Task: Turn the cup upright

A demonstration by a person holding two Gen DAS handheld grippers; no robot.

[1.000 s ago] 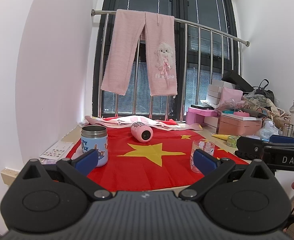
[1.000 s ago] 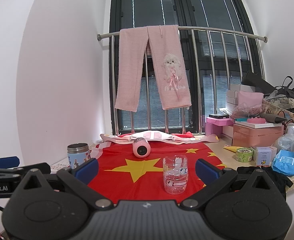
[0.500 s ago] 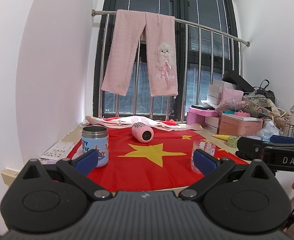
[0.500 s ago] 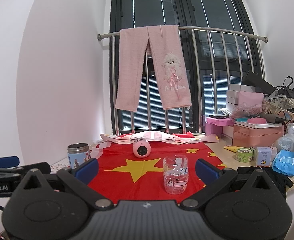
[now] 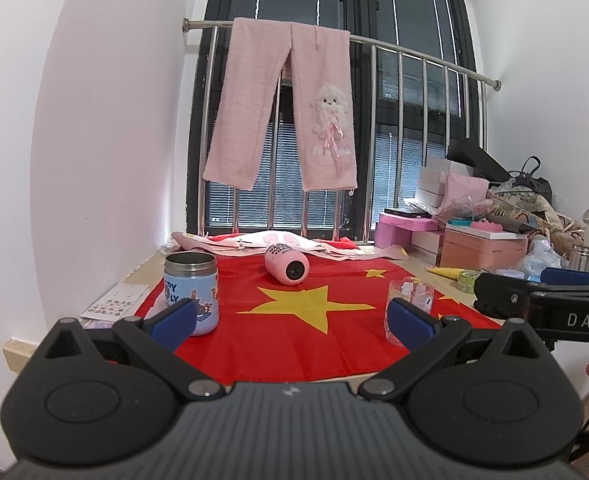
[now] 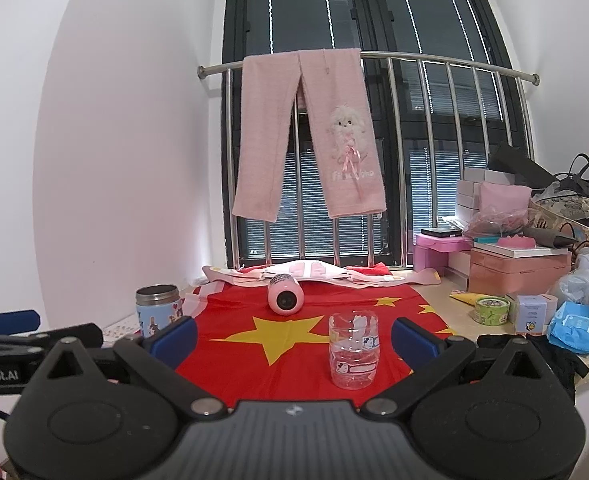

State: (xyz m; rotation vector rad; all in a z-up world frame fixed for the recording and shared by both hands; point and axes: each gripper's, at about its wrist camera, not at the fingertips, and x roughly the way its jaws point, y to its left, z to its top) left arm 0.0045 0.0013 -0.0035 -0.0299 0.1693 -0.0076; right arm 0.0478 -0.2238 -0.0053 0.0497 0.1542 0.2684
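Left wrist view: a pink cup (image 5: 287,264) lies on its side at centre frame on a red flag cloth (image 5: 294,320) over the worktop (image 5: 418,276), its open mouth facing the camera. A blue tumbler (image 5: 191,288) stands upright at left, lidless; its contents cannot be seen. A clear glass (image 6: 353,355) stands at lower centre of the right wrist view, apparently empty. The left gripper (image 5: 292,320) and right gripper (image 6: 293,334) hover level at the near edge, jaws apart, holding nothing.
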